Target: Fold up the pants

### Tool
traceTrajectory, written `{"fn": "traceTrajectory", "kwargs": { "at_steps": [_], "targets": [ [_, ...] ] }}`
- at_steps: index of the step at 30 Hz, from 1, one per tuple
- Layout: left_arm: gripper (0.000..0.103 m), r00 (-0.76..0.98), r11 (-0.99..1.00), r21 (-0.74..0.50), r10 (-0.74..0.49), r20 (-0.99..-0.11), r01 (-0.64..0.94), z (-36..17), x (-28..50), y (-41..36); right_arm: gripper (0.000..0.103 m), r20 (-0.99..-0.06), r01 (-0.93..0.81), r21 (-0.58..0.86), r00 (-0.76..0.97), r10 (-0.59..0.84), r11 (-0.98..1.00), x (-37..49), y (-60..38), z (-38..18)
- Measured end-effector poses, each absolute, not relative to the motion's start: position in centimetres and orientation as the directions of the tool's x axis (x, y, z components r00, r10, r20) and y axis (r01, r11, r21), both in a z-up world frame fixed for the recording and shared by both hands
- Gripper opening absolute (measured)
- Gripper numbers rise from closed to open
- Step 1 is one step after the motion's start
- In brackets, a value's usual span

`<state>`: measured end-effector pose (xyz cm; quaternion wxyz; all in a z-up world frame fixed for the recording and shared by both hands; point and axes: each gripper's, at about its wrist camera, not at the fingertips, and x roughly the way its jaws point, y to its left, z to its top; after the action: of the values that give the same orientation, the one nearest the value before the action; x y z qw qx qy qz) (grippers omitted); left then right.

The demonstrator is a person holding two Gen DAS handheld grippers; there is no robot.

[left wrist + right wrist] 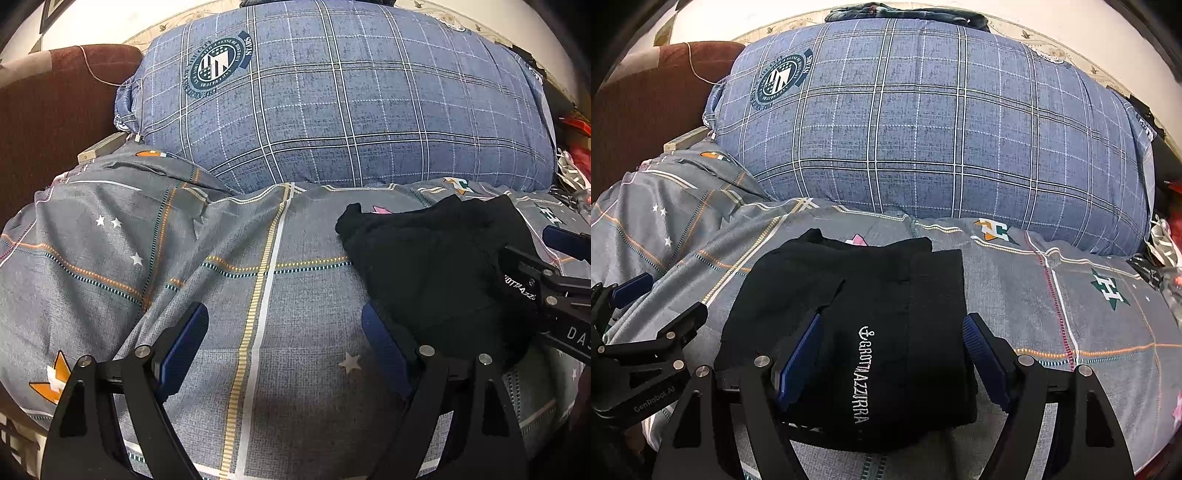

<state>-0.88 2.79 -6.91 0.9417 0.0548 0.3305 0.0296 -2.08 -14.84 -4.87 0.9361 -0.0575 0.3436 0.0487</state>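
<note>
Right wrist view: black pants (857, 325) lie folded into a compact rectangle on the gray bed sheet (1071, 295), white stitched lettering on top, w/ right claw (892, 354) released, jaws wide either side, nothing gripped. Left claw (284, 350) at 9 o'clock, also released over bare sheet. Fold looks about done; next probably just smoothing. Soft knit; puffy blue plaid pillow (923, 122) at 12

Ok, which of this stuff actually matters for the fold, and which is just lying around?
Part of the job:
- black pants, folded on the grey bedspread
- left gripper, open
- right gripper, open

Lying about:
- blue plaid pillow
- brown cushion
- dark clothes behind the pillow
</note>
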Motion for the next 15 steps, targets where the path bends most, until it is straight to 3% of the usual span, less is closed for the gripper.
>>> {"fn": "traceTrajectory", "kwargs": {
  "at_steps": [15],
  "targets": [
    [0.086,0.775,0.992,0.126,0.091,-0.625,-0.014,-7.13,-0.86,2.48,0.079,-0.65,-0.132,-0.074,0.758,0.052,0.988,-2.04,-14.94,-5.05]
  ]
}}
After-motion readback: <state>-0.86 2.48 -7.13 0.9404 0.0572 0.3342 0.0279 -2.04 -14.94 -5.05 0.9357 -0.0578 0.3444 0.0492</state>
